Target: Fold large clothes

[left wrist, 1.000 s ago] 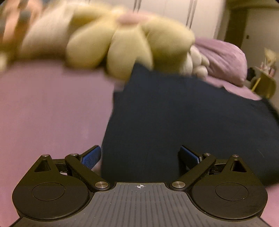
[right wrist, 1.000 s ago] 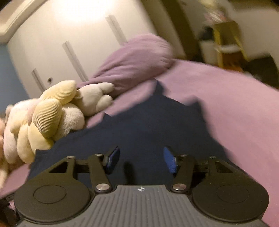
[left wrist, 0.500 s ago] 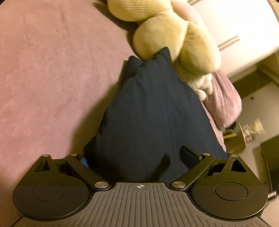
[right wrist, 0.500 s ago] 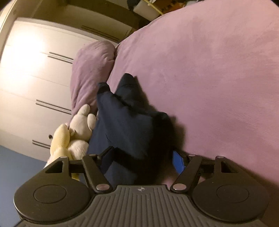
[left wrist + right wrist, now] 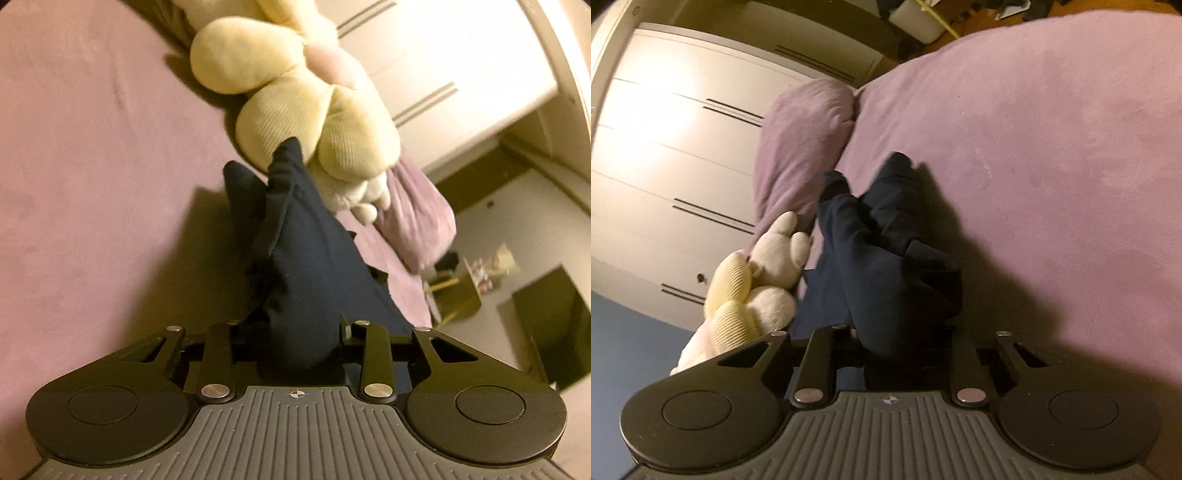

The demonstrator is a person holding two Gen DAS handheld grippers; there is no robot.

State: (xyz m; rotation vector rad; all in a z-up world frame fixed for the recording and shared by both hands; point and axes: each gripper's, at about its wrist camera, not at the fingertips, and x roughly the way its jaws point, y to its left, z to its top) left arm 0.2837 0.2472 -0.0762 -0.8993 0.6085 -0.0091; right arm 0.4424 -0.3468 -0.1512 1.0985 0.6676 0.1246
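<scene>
While both claws grip it at the near end, the dark navy garment (image 5: 310, 273) runs lengthwise away from each camera, its long axis pointing from the claws toward the far end of the purple bed (image 5: 85, 155). Seen from the left wrist, it narrows to a point that reaches the yellow plush toy (image 5: 314, 110), and a second bunched lobe sticks out just left of that tip. From the right wrist, the garment (image 5: 882, 266) ends in two rounded lobes near the purple pillow (image 5: 801, 147), with the plush toy (image 5: 753, 288) just beside its left edge. The left claw (image 5: 299, 332) has just been closing and its jaws are clamped on a thick wad of cloth; the right claw (image 5: 905, 336) has likewise just been closing and is clamped on the bunched near edge. The pads of both claws are buried in cloth and cannot be made out. What kind of garment it is stays unclear, since it is crumpled and its folds merge into dark shadow on the bed. The plush toy is cut off at the top of the left view and blurred. A pale wardrobe (image 5: 672, 147) stands behind the pillow, and the cluttered far corner of the room is too small to read.
</scene>
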